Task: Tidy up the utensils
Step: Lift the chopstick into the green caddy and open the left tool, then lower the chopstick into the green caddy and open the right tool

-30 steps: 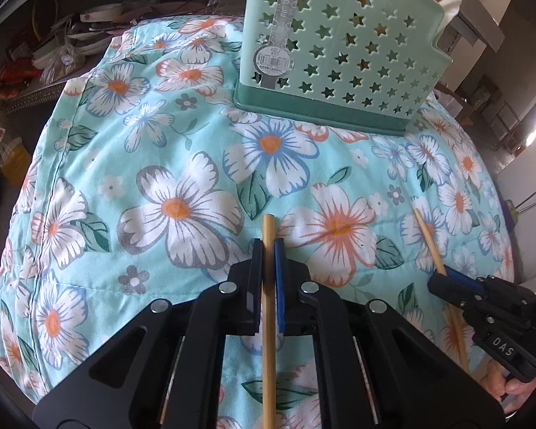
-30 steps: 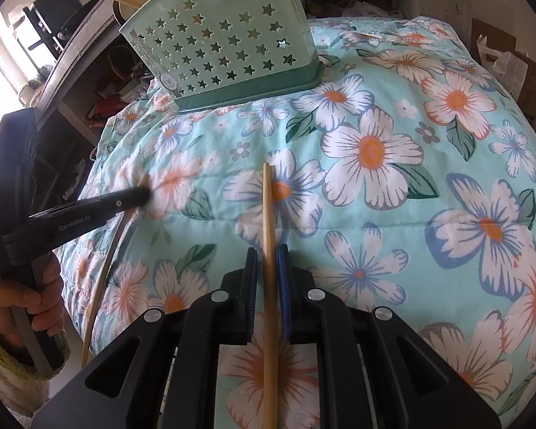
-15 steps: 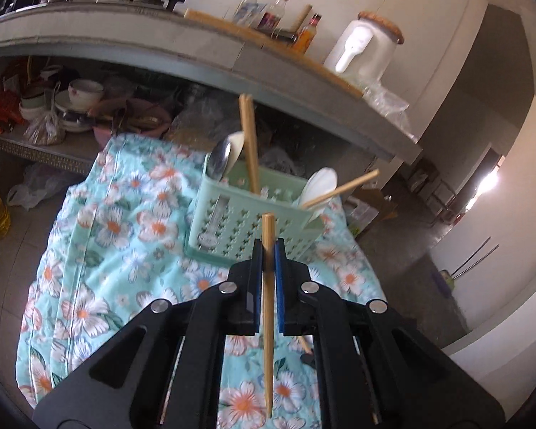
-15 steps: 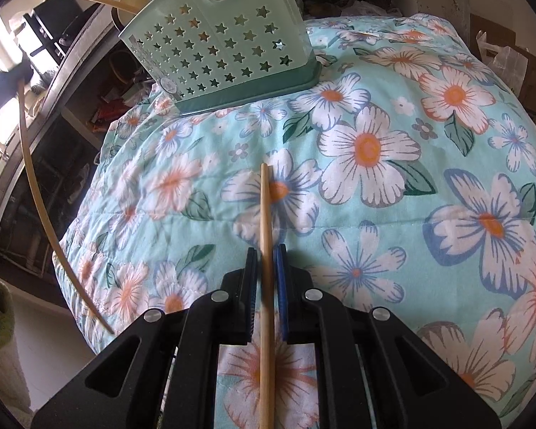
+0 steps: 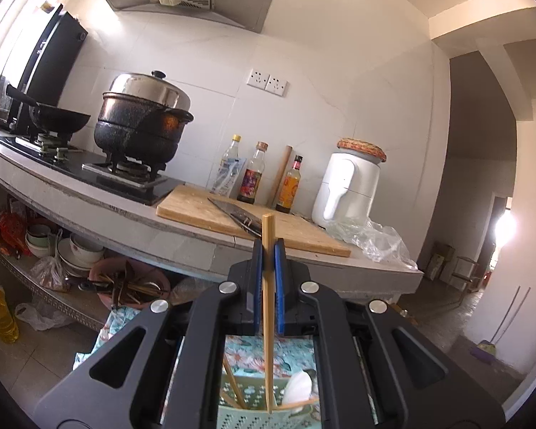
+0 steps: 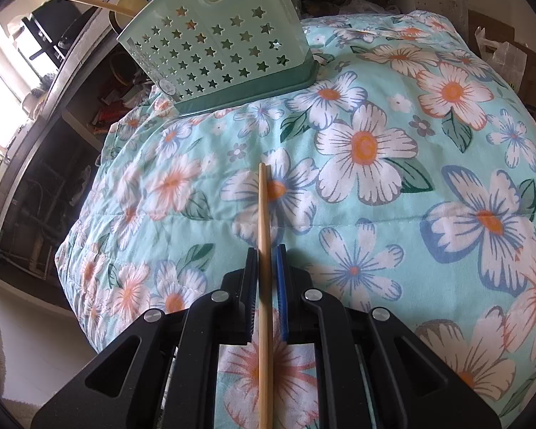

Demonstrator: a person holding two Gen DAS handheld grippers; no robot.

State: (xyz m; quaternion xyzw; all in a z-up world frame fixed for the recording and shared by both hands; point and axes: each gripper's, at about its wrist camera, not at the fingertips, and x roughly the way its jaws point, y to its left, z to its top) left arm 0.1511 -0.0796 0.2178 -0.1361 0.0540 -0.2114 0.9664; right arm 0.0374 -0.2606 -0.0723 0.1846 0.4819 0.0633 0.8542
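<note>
My left gripper (image 5: pixel 268 246) is shut on a wooden chopstick (image 5: pixel 268 307) and holds it upright, high above the table. The stick's lower end hangs over the green star-cut utensil basket (image 5: pixel 246 418) seen between the gripper's arms, where chopsticks and a white spoon (image 5: pixel 298 391) stand. My right gripper (image 6: pixel 267 252) is shut on a second wooden chopstick (image 6: pixel 264 221) just above the floral cloth (image 6: pixel 393 186). The same basket (image 6: pixel 218 50) stands upright at the far side of the cloth in the right wrist view.
A kitchen counter (image 5: pixel 182 239) runs behind the table with a cutting board (image 5: pixel 211 211) and a knife (image 5: pixel 237 214), bottles (image 5: pixel 253 175), a white jar (image 5: pixel 350 189) and a pot (image 5: pixel 143 125) on a stove. Bowls sit on the shelf (image 5: pixel 53 286) below.
My left gripper has lifted its chopstick off the cloth and tilted up, rising above the basket. The right gripper has stayed put, holding its chopstick low over the cloth.
</note>
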